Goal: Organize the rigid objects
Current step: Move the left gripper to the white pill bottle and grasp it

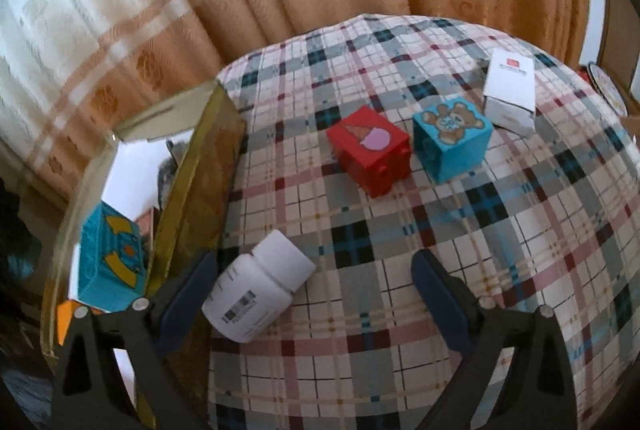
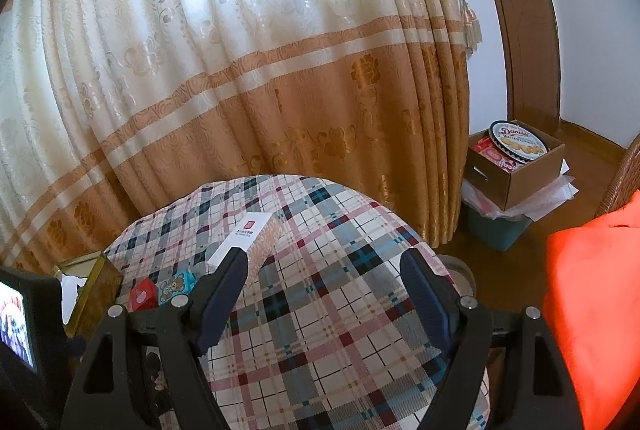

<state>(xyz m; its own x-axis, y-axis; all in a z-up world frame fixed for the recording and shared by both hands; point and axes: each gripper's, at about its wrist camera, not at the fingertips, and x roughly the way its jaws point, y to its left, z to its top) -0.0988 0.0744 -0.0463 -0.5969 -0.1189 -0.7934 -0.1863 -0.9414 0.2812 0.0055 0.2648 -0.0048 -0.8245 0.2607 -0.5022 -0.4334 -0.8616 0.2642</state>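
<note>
The left hand-held gripper (image 1: pixel 312 294) hangs spread and empty, the white pill bottle (image 1: pixel 260 290) lying by its left finger, likely next for the gold box (image 1: pixel 200 181) further left. The right hand-held gripper (image 2: pixel 320 294), also spread, faces the white carton (image 2: pixel 246 240).

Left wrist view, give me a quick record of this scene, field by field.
surface: plaid tablecloth
container: gold box at left, open
inside box: teal block
on cloth: white pill bottle on its side, red block, teal bear block, white carton
left gripper: open, bottle beside its left finger
right gripper: open, holding nothing
</note>
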